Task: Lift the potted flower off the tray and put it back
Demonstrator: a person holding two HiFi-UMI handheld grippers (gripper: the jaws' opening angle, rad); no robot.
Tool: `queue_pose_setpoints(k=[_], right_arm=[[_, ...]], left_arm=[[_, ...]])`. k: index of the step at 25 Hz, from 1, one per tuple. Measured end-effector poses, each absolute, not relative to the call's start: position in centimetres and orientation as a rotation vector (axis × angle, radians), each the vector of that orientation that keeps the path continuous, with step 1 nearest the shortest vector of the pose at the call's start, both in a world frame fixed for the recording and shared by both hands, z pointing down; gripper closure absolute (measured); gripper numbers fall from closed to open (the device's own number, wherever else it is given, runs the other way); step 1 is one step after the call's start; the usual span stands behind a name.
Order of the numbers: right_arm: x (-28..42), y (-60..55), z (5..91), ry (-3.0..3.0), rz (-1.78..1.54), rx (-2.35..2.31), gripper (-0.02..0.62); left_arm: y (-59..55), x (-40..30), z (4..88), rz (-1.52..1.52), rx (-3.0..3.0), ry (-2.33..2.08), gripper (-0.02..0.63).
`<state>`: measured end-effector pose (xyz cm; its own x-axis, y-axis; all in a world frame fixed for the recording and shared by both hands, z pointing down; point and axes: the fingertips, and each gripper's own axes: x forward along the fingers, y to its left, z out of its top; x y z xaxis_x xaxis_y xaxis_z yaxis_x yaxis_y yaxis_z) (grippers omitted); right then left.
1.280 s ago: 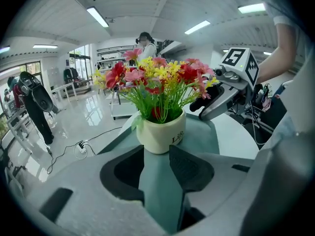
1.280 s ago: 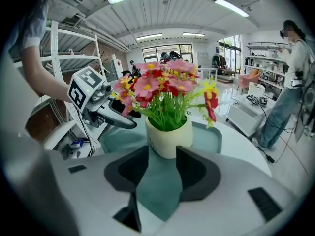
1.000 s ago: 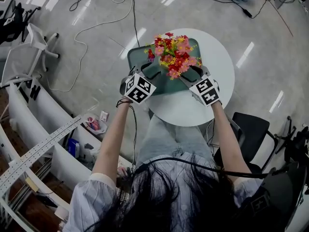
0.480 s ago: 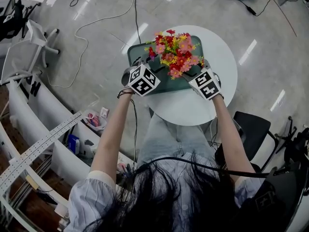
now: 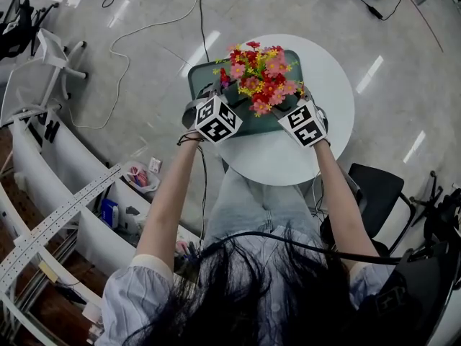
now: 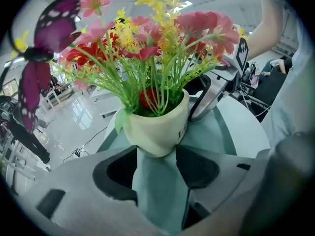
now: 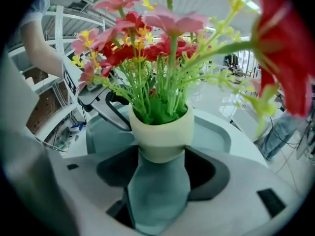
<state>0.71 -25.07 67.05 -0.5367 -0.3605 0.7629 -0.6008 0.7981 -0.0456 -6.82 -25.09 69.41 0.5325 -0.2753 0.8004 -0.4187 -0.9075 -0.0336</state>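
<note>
The potted flower (image 5: 259, 78) stands in its cream pot (image 6: 156, 129) on the green tray (image 5: 202, 81), atop the round white table (image 5: 288, 161). Our left gripper (image 6: 156, 152) and right gripper (image 7: 161, 155) flank it. Their jaws have just been opening and stand wide apart, with the pot's base at their mouths but unclamped. We judge that a careless move could catch a jaw tip on the top-heavy pot and topple it.

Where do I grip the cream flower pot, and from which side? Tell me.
Grip the cream pot on its bare rounded wall below the rim, low from the left and right sides. The flowers spread wide overhead, blocking a top approach, and it stands upright on the tray. The left gripper and right gripper, their fingers just opened, flank it there without pressing.
</note>
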Motion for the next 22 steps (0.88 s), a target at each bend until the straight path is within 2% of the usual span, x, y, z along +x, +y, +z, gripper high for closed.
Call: queue_pose_setpoints(k=[22], right_arm=[[0.7,-22.7,62.3,-2.230,0.310,0.767,0.310]], left_arm=[[-22.8,-6.8,64.4,1.314,2.683,-0.727,0.373]])
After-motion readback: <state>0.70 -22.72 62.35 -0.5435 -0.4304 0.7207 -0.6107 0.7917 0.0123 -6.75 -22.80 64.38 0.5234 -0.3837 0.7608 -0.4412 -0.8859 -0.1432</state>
